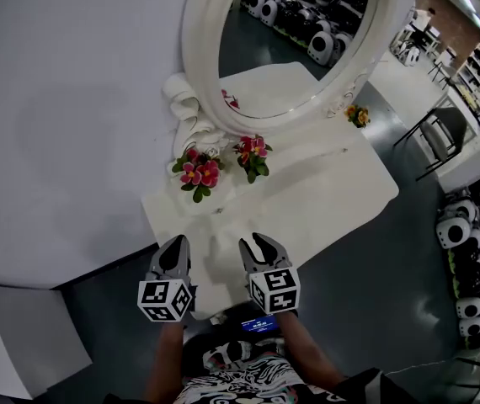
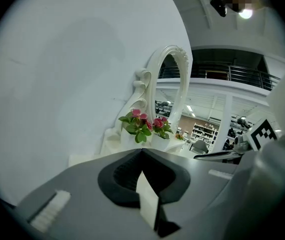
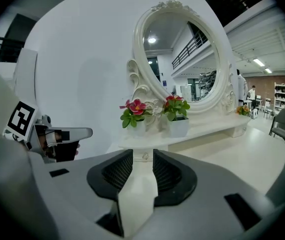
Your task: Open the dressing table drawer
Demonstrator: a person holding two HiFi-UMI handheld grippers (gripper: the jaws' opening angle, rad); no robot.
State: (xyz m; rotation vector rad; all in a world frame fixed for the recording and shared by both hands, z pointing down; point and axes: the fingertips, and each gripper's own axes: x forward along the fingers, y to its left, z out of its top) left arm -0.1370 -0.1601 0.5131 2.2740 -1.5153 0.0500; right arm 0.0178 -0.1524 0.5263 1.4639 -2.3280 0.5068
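- Drawer (image 3: 138, 158) sits in the front of the white counter (image 1: 324, 200), straight ahead of the right claw (image 1: 254, 244). It shows through that claw's gap, and as far as I can see it's not pulled out.
- Oval mirror (image 1: 307, 66) in a curly white frame stands at the back of the counter, well past both claws.
- Right claw's pads are spread fairly wide with nothing gripped.
- Left claw (image 2: 141, 153) is just beside the right one at the counter's front edge, pads pressed together and empty.
- Two flower pots (image 1: 196, 173) with pink blooms sit beyond the claws, at the mirror's foot.
- Little round knob (image 3: 145, 155) on the drawer lines up between the right claw's pads, but they're not touching it.
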